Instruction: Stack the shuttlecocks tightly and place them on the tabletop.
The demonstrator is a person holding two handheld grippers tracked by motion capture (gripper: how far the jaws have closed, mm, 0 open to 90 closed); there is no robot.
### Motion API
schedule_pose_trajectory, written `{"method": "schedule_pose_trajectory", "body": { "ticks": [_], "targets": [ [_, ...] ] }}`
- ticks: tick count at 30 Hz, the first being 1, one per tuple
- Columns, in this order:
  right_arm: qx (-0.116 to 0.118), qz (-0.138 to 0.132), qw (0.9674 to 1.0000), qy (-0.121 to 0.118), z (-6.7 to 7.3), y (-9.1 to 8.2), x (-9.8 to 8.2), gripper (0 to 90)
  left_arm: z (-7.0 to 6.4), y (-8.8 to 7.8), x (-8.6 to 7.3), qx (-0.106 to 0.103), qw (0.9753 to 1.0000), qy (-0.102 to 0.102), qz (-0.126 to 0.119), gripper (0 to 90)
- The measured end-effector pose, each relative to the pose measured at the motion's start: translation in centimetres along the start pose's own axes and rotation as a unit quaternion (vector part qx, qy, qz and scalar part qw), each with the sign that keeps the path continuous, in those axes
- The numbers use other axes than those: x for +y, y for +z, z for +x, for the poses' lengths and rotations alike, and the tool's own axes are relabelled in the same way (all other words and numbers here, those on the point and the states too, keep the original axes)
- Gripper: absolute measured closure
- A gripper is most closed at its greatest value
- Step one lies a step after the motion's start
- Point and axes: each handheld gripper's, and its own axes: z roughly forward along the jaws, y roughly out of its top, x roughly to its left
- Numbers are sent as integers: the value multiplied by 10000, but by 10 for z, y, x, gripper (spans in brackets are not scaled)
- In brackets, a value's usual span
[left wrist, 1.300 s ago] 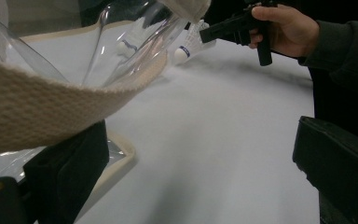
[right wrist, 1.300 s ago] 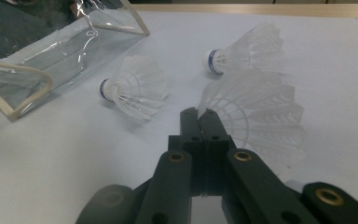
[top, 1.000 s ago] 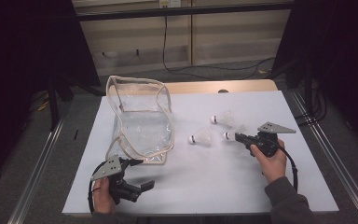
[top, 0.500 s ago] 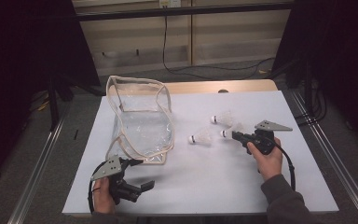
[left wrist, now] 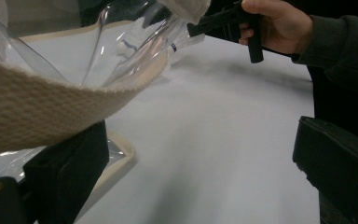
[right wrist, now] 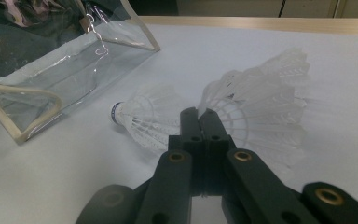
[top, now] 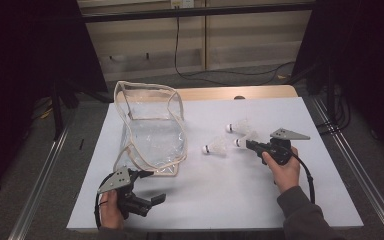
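Observation:
A clear plastic bag (top: 152,140) with beige trim lies open on the white table sheet (top: 220,195), left of centre. To its right lie three white shuttlecocks. One shuttlecock (top: 234,127) is farthest back and another (top: 214,148) is nearest the bag. My right gripper (top: 250,144) is shut, its tips pinching the feather skirt of the third shuttlecock (top: 242,141) (right wrist: 261,107) near its base. In the right gripper view the jaws (right wrist: 199,114) meet, with a loose shuttlecock (right wrist: 144,116) just left of them. My left gripper (top: 151,186) (left wrist: 200,186) stands open at the bag's near corner, the beige trim (left wrist: 37,107) draped over one jaw.
A wooden strip (top: 230,93) borders the table's far edge, and metal rails (top: 42,180) run along both sides. White sheet stretches between the two hands and along the front edge. The right hand and gripper (left wrist: 191,30) show beyond the bag in the left gripper view.
My right gripper has shifted slightly left toward the bag, and the shuttlecock at its tips has moved with it. The left gripper has stayed still.

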Motion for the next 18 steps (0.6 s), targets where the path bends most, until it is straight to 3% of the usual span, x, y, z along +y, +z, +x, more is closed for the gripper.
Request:
{"method": "schedule_pose_trajectory", "body": {
  "ticks": [18],
  "targets": [
    [60, 5, 10000, -50, 7, 11, 6, 900, 0, 0, 0, 8, 10000, 10, 26, 36]
  ]
}}
